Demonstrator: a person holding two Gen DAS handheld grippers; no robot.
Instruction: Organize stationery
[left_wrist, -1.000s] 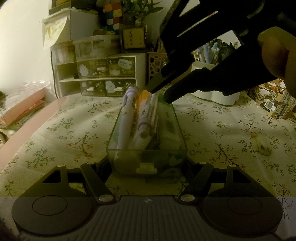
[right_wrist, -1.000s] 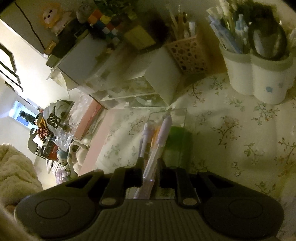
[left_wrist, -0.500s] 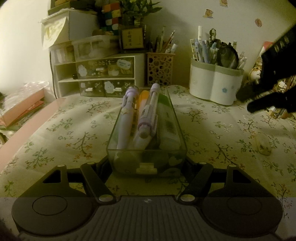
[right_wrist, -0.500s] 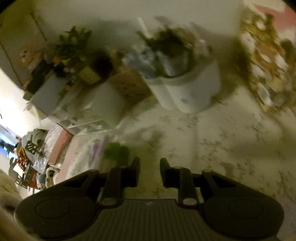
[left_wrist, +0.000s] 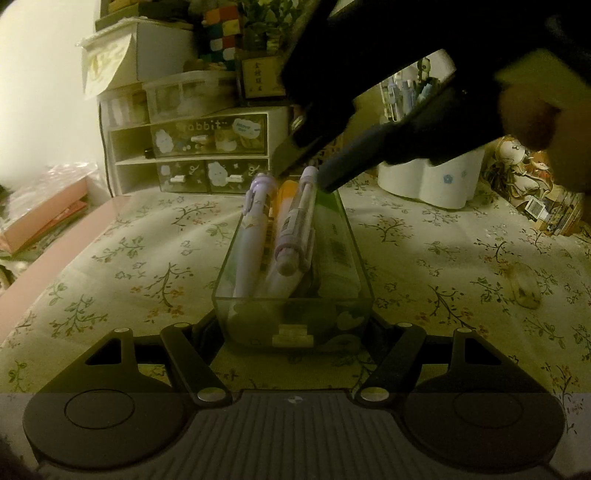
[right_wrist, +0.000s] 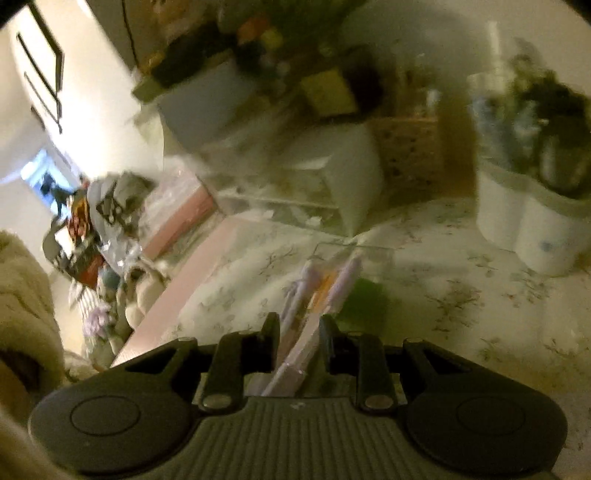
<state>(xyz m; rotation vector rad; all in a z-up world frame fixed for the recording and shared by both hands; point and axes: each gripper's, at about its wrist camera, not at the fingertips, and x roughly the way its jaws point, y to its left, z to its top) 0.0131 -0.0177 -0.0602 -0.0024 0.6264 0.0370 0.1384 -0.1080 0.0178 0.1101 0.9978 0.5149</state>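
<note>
A clear plastic drawer box (left_wrist: 293, 314) sits on the floral tablecloth, its near end between the fingers of my left gripper (left_wrist: 293, 332), which is shut on it. It holds two lilac pens (left_wrist: 255, 236), an orange pen (left_wrist: 286, 201) and a green item (left_wrist: 334, 236). My right gripper (left_wrist: 306, 173) hangs over the box's far end, its fingertips straddling the top of the right lilac pen (left_wrist: 295, 236). In the blurred right wrist view the jaws (right_wrist: 297, 332) stand a little apart around the pens (right_wrist: 325, 291).
A white drawer unit (left_wrist: 192, 155) stands behind the box, with a cube puzzle (left_wrist: 221, 38) on top. A white pen holder (left_wrist: 439, 181) stands at the back right. A pink box (left_wrist: 40, 218) lies at the left. A small clear item (left_wrist: 522, 291) lies at the right.
My right gripper swung away to the right half a second ago and has come back over the far end of the box. The left gripper and the box have not moved.
</note>
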